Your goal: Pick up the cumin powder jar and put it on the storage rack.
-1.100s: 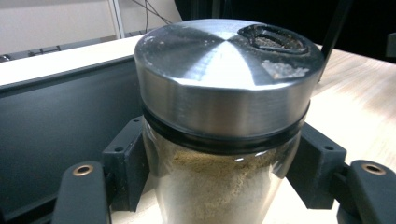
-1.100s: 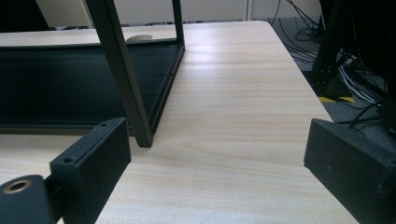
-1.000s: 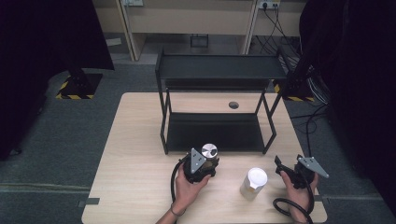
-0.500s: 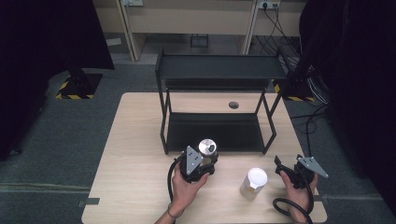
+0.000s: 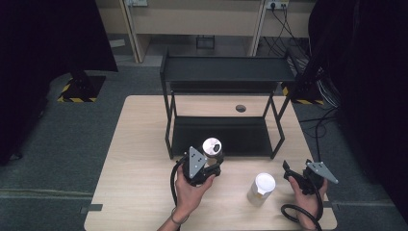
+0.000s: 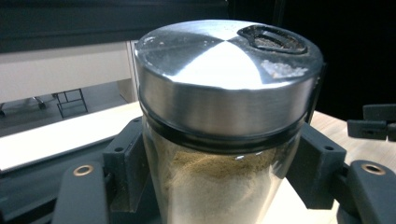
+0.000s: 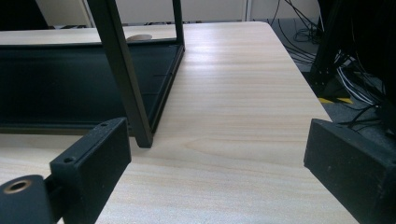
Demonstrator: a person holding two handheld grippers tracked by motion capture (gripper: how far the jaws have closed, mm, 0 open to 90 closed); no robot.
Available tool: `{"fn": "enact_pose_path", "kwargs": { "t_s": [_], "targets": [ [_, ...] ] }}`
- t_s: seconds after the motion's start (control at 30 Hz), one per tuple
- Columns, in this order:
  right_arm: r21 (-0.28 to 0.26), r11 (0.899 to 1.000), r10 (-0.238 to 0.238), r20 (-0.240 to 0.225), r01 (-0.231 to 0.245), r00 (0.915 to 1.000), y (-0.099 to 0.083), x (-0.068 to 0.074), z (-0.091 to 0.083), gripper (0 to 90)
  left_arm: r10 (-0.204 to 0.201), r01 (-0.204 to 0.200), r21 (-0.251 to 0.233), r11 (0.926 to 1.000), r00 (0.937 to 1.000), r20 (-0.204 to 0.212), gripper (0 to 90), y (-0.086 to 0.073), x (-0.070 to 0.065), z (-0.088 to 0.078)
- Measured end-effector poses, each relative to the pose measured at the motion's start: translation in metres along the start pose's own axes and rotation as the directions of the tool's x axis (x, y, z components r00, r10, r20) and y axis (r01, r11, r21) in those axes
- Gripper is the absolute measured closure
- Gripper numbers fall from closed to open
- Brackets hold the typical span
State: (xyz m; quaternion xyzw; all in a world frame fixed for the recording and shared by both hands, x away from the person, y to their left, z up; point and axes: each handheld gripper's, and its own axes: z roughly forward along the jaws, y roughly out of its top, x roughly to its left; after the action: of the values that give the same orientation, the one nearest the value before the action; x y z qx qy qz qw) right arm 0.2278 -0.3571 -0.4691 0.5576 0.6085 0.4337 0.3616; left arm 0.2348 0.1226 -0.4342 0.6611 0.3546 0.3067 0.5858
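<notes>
While gripper-clamped [image 6: 224, 177], spice jar [image 6: 224, 140] aloft.

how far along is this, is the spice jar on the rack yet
Not yet. Done: the left claw is shut on the spice jar, just in front of the rack. In hand: carrying the jar. Left: setting it on a shelf, then the white-lidded jar standing on the table; the right claw is open.

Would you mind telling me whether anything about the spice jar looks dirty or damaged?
The spice jar, clamped in the left gripper, has powder crusted around its lid's pour opening; no cracks or dents show.
</notes>
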Motion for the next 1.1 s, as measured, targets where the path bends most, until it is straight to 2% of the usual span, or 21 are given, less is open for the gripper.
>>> {"fn": "enact_pose_path", "kwargs": {
  "t_s": [0.17,0.53,0.8,1.1],
  "targets": [
    [0.001,1.0,-0.001,0.0,0.001,1.0,0.0,0.0,0.0,7.4,0.014,-0.014,-0.02,0.9997,0.9999,-0.01,30.7,0.013,-0.001,-0.003],
    [0.003,1.0,-0.003,-0.002,0.003,1.0,0.0,0.0,0.0,7.5,0.045,-0.046,-0.03,0.9985,0.9987,-0.023,30.7,0.035,0.0,-0.005],
    [0.001,1.0,-0.001,-0.002,0.001,1.0,0.0,0.0,0.0,7.4,0.049,-0.05,-0.037,0.998,0.9983,-0.032,30.8,0.049,0.002,-0.005],
    [0.0,1.0,-0.004,-0.002,0.004,1.0,0.0,0.0,0.0,7.5,0.053,-0.057,-0.052,0.997,0.9965,-0.064,30.8,0.065,0.008,-0.003]
  ]
}}
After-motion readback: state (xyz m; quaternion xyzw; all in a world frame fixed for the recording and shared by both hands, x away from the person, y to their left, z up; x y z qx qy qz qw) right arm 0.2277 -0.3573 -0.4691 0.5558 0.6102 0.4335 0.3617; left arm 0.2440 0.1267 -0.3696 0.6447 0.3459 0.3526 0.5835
